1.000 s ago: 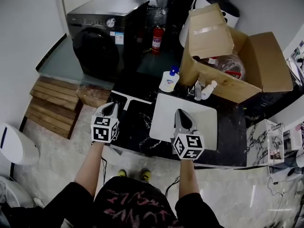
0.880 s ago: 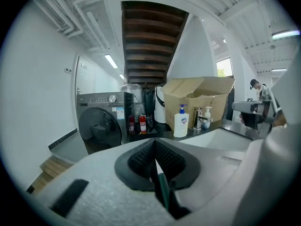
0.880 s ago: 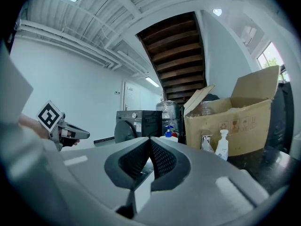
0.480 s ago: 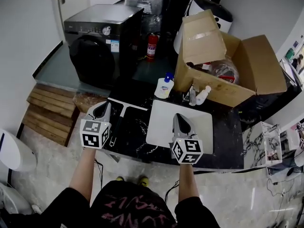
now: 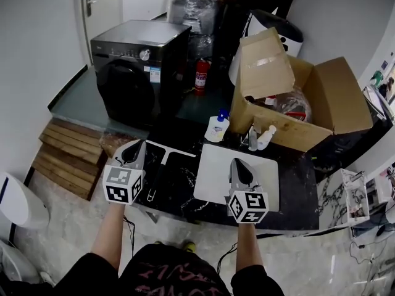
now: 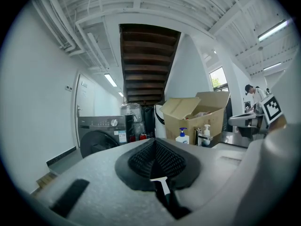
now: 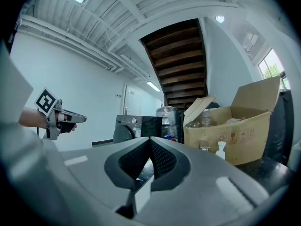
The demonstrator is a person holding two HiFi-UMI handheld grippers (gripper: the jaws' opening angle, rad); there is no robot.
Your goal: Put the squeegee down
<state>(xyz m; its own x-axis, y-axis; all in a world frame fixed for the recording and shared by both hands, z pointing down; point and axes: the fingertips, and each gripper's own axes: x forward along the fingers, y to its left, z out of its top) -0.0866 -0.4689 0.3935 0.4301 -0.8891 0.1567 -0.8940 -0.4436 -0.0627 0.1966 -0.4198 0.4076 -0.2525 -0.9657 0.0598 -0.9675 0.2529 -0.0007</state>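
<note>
The squeegee point(image 5: 162, 165) lies flat on the black marbled table point(image 5: 179, 196), its pale blade toward the far edge and its dark handle running back toward me. My left gripper point(image 5: 132, 155) hovers just left of the handle, above the table's left end, shut with nothing in it; in the left gripper view point(image 6: 155, 147) its ribbed pads meet. My right gripper point(image 5: 237, 168) hangs over the white rectangular panel point(image 5: 265, 162), apart from the squeegee. Its pads point(image 7: 150, 149) also meet, with nothing between them.
An open cardboard box point(image 5: 296, 103) stands at the table's far right, with a blue-capped soap bottle point(image 5: 217, 127) and small spray bottles point(image 5: 262, 137) before it. Beyond the table are a dark washing machine point(image 5: 139, 66) and a fire extinguisher point(image 5: 201, 76). A wooden pallet point(image 5: 65, 159) lies at left.
My left gripper has risen and drawn back to the left of the squeegee, which stays on the table. The right gripper has lifted slightly over the white panel.
</note>
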